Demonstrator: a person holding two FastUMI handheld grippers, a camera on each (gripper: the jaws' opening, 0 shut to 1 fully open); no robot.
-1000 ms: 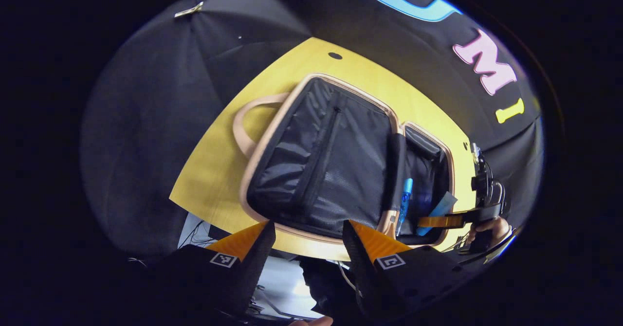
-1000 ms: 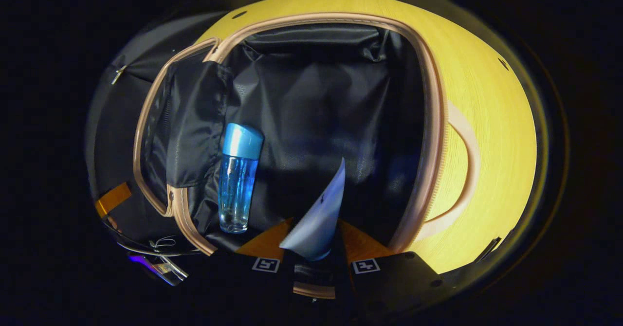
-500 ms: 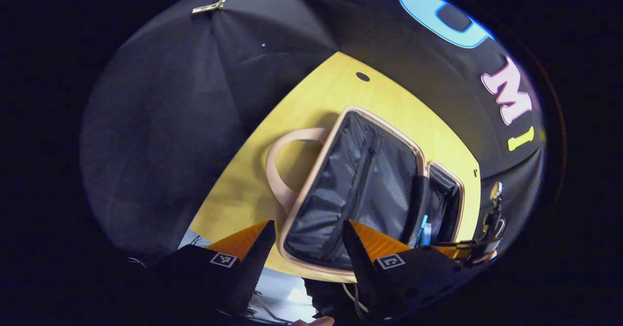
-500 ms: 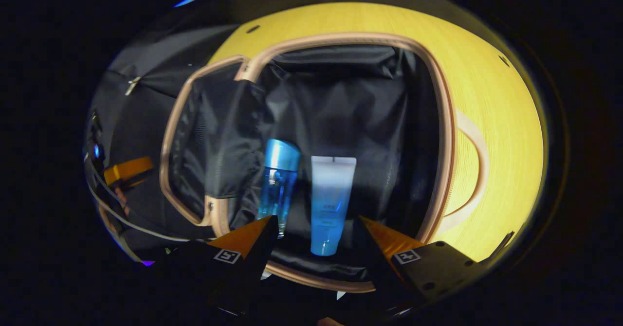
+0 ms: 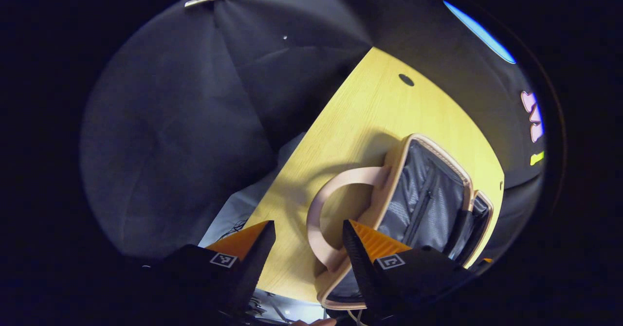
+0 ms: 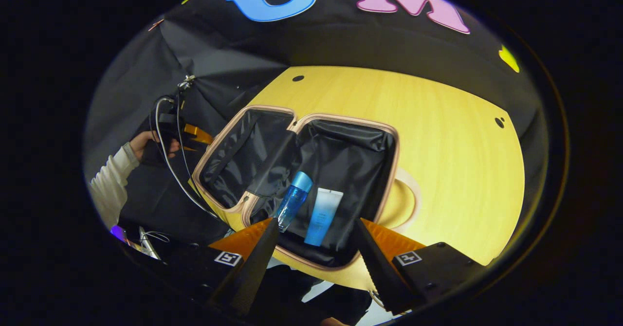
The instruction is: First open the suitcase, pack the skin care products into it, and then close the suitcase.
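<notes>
My suitcase lies open mid-frame on the yellow counter, with the blue bottle and tube inside. Both my tools, left and right, are spread and empty. If I swing the lid crooked, it could pinch the bottle.

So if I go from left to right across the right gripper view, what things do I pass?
White sleeve → hand holding the other gripper → blue bottle → white-and-blue tube → suitcase handle → bare table.
</notes>
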